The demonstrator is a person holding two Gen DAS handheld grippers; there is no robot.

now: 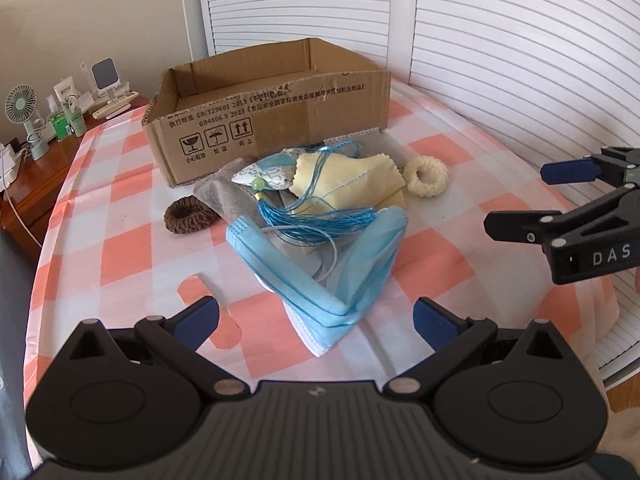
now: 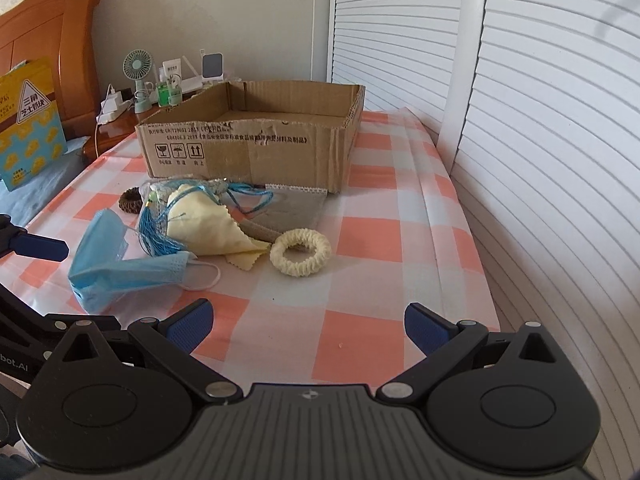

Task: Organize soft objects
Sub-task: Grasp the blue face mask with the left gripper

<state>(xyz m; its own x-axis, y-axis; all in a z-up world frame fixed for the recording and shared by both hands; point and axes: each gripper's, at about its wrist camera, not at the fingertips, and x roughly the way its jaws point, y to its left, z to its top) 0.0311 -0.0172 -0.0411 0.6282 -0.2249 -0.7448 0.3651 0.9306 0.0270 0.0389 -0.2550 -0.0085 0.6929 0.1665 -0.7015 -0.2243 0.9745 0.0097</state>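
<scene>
A pile of soft things lies on the checked tablecloth in front of an open cardboard box [image 1: 276, 120] [image 2: 248, 140]. Nearest is a blue face mask [image 1: 320, 272] [image 2: 116, 272]. Behind it lie a blue tassel charm [image 1: 308, 216] [image 2: 156, 232], a yellow cloth [image 1: 352, 180] [image 2: 208, 224], a grey cloth [image 1: 224, 196] [image 2: 288, 208], a brown scrunchie [image 1: 186, 216] [image 2: 132, 200] and a cream scrunchie [image 1: 426, 176] [image 2: 300, 252]. My left gripper [image 1: 316, 320] is open, just short of the mask. My right gripper [image 2: 306, 324] is open and holds nothing, in front of the cream scrunchie.
White slatted doors [image 2: 520, 120] run along the table's right side. A wooden nightstand [image 1: 36, 176] at the left holds a small fan [image 1: 22, 112] [image 2: 138, 68], bottles and chargers. A yellow packet [image 2: 28, 120] leans by a wooden headboard [image 2: 60, 28].
</scene>
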